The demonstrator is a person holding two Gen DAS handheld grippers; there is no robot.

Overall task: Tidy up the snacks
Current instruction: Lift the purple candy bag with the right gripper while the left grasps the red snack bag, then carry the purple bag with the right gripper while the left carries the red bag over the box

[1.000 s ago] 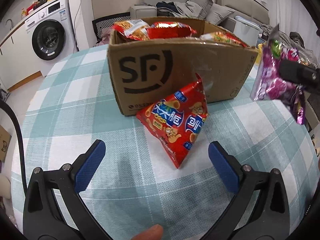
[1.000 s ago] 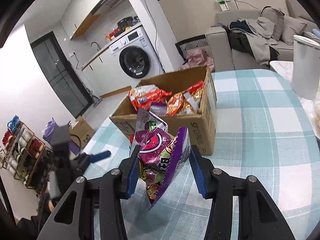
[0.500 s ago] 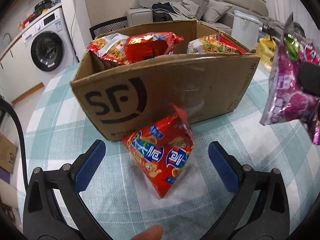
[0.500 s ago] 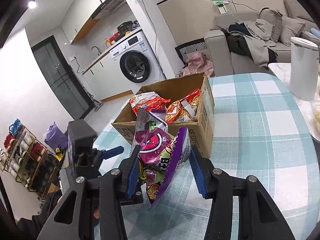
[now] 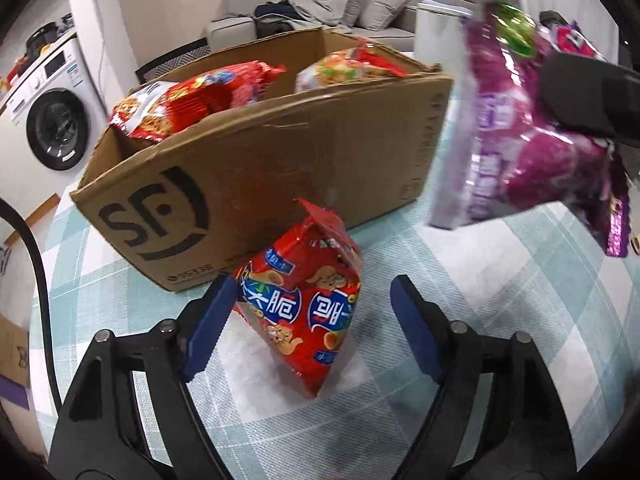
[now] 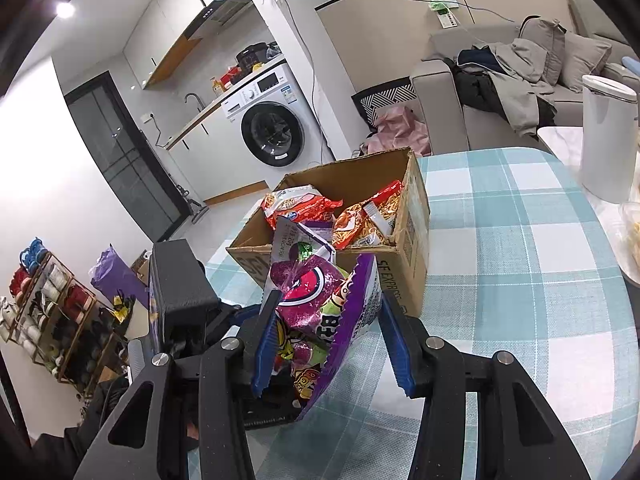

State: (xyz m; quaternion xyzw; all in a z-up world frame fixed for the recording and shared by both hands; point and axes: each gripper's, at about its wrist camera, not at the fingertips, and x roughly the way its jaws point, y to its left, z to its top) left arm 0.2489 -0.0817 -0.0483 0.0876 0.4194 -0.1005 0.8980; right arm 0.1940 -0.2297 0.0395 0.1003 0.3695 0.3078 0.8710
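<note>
Two tools are at work over the checked worktop point(image 5: 500, 300). The left tool point(image 5: 310, 308) is closing around a red snack bag point(image 5: 304, 300) that stands on its corner just in front of the cardboard box point(image 5: 280, 168); its left pad seems to touch the bag's edge, while the right pad stands clear of it, so nothing is gripped. The bag's top corner overlaps the box wall and hides part of it.

The right tool point(image 6: 326, 336) is clamped on a purple snack bag point(image 6: 320, 300), held up off the worktop near the box's corner. In the left wrist view that purple bag point(image 5: 532, 132) hangs at the right edge, and only a dark blurred part of the tool holding it shows. The bag's lower end is hidden behind the fingers in the right wrist view, and its print is too crumpled to read.

Inside the box lie several red and orange packets point(image 6: 304, 208); how many lie underneath I cannot tell. The purple bag covers the box's near wall, and only part of the lettering shows.

Beyond the worktop stand a washing machine point(image 6: 272, 132), a grey sofa point(image 6: 520, 72) heaped with clothes, a white bin point(image 6: 606, 136) cut by the frame, and a shoe rack point(image 6: 52, 320) low at the left.
</note>
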